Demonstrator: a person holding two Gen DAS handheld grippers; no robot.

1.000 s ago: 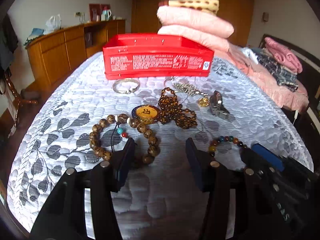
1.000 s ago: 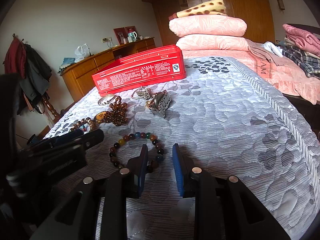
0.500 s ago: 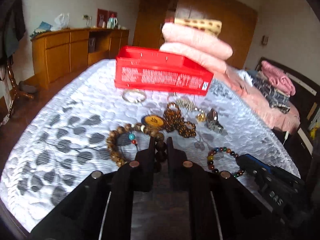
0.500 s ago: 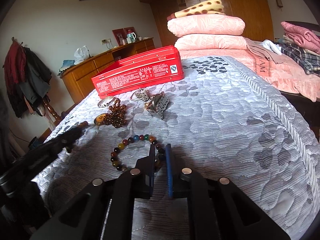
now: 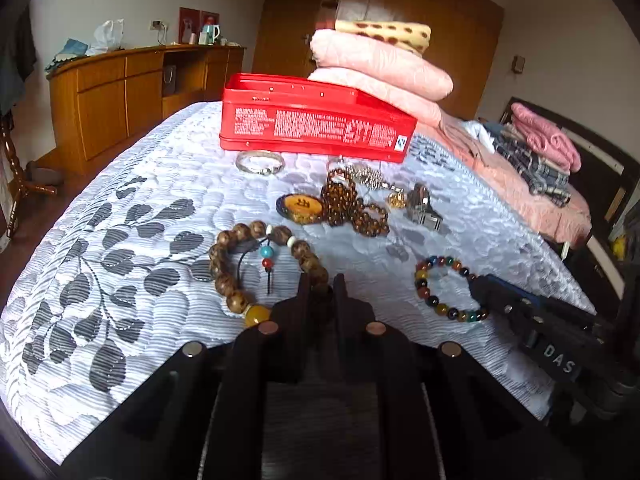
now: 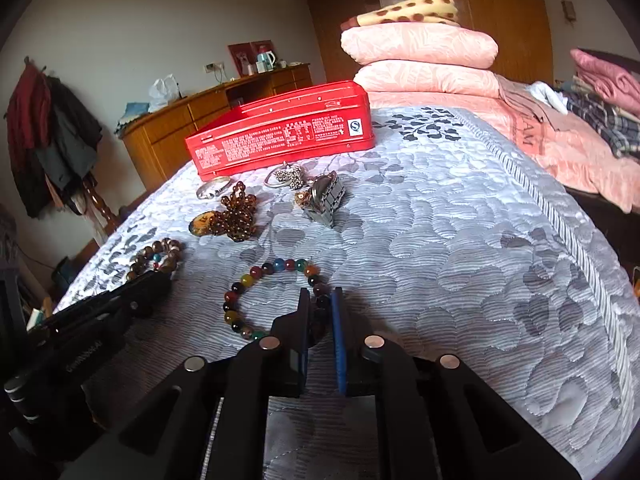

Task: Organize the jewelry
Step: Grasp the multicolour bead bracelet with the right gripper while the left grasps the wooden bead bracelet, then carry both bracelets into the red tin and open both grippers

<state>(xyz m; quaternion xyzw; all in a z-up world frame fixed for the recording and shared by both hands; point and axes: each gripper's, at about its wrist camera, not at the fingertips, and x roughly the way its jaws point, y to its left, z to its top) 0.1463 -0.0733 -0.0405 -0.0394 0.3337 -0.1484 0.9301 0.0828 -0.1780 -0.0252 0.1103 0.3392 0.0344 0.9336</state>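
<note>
My left gripper (image 5: 321,285) is shut on the near side of a brown wooden bead bracelet (image 5: 232,256) with a turquoise and red tassel, which hangs a little off the bedspread. My right gripper (image 6: 320,300) is shut on the near right side of a multicolour bead bracelet (image 6: 256,280); this bracelet also shows in the left wrist view (image 5: 440,284). An open red tin box (image 5: 316,124) stands at the back, also seen in the right wrist view (image 6: 280,132).
On the grey leaf-patterned bedspread (image 5: 120,240) lie a silver bangle (image 5: 260,162), a yellow pendant (image 5: 300,208) with an amber bead necklace (image 5: 352,208), a silver chain (image 5: 368,178) and a metal watch (image 5: 424,208). Pink pillows (image 5: 380,68) are stacked behind the box.
Both grippers closed from open onto their bracelets. The wooden bracelet has been drawn up and toward me; the view has risen slightly.
</note>
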